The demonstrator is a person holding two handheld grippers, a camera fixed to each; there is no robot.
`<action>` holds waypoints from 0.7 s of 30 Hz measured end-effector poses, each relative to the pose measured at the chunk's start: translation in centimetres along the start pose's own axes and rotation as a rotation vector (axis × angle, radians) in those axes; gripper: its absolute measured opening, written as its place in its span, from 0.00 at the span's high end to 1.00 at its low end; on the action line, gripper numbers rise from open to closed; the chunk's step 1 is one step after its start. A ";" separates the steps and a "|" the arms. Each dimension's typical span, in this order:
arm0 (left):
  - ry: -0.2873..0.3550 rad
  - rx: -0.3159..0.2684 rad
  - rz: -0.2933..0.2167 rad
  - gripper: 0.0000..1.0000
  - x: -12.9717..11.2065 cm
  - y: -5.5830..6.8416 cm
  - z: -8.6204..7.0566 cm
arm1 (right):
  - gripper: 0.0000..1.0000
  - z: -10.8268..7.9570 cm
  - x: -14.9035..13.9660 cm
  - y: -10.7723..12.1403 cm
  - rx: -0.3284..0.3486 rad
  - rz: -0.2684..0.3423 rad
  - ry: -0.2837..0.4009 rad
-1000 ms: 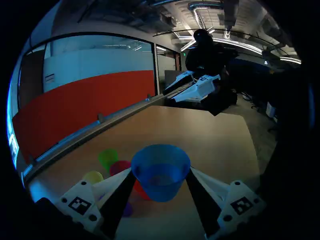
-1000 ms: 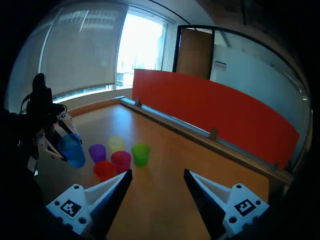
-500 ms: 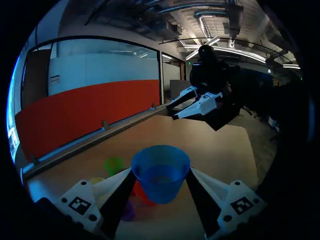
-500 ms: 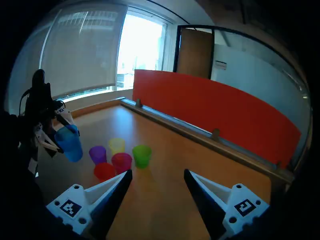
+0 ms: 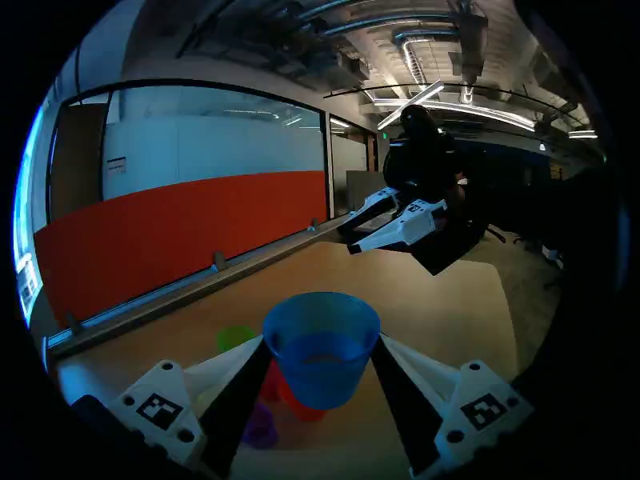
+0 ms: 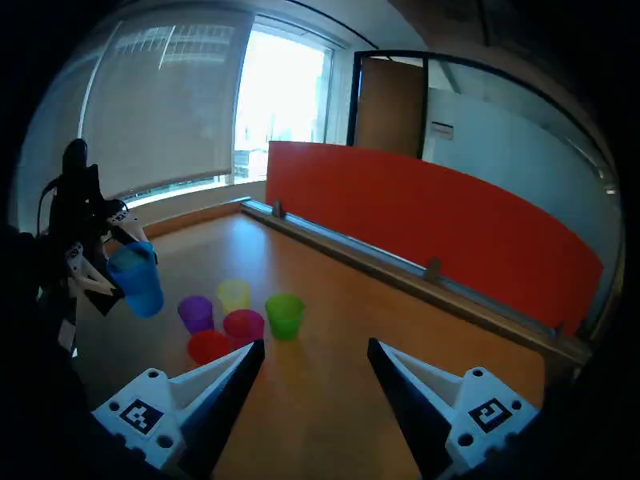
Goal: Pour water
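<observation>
A blue cup (image 5: pixel 322 372) with some water in it is held upright in the air, my left gripper (image 5: pixel 320 346) shut on its sides. In the right gripper view the same blue cup (image 6: pixel 136 280) hangs at the far left, above and left of a cluster of small cups on the wooden table (image 6: pixel 336 320): purple (image 6: pixel 196 313), yellow (image 6: pixel 233 294), green (image 6: pixel 284 315), pink (image 6: pixel 244 326) and red (image 6: pixel 208 346). My right gripper (image 6: pixel 316 356) is open and holds nothing, hovering just this side of the cluster. It also appears across the table as the white right gripper (image 5: pixel 346 240).
An orange partition (image 6: pixel 448 216) with a rail along its foot runs down the table's far edge. A bright window with a blind (image 6: pixel 280 104) lies behind the left hand. The dark shape of a person (image 5: pixel 424 160) holds the far gripper.
My left gripper has raised the blue cup, which now hangs higher above the cluster. The right gripper has stayed open and almost still.
</observation>
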State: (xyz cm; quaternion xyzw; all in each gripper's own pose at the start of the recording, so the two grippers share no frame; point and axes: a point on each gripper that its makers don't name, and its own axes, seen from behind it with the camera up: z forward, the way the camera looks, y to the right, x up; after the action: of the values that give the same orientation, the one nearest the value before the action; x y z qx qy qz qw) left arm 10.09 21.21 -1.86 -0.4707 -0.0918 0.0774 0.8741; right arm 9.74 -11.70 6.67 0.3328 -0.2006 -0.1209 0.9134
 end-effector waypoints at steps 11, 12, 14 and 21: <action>0.033 0.019 -0.011 0.16 1.1 -0.6 -0.5 | 0.00 0.7 0.2 -0.1 0.016 0.000 -0.001; 0.036 0.022 -0.013 0.16 1.2 -0.8 -0.6 | 0.00 0.8 0.2 -0.2 0.018 0.000 -0.002; 0.043 0.029 -0.017 0.16 1.5 -1.1 -0.8 | 0.00 1.1 0.1 -0.2 0.023 -0.001 -0.004; 0.066 0.062 -0.030 0.16 2.2 -2.1 -1.4 | 0.00 2.2 0.5 -0.4 0.042 -0.006 -0.010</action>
State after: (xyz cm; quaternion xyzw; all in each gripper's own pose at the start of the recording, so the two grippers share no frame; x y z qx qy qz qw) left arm 12.67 19.37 -0.66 -0.4444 -0.0677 0.0516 0.8918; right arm 9.18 -13.42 8.14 0.3521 -0.2066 -0.1210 0.9048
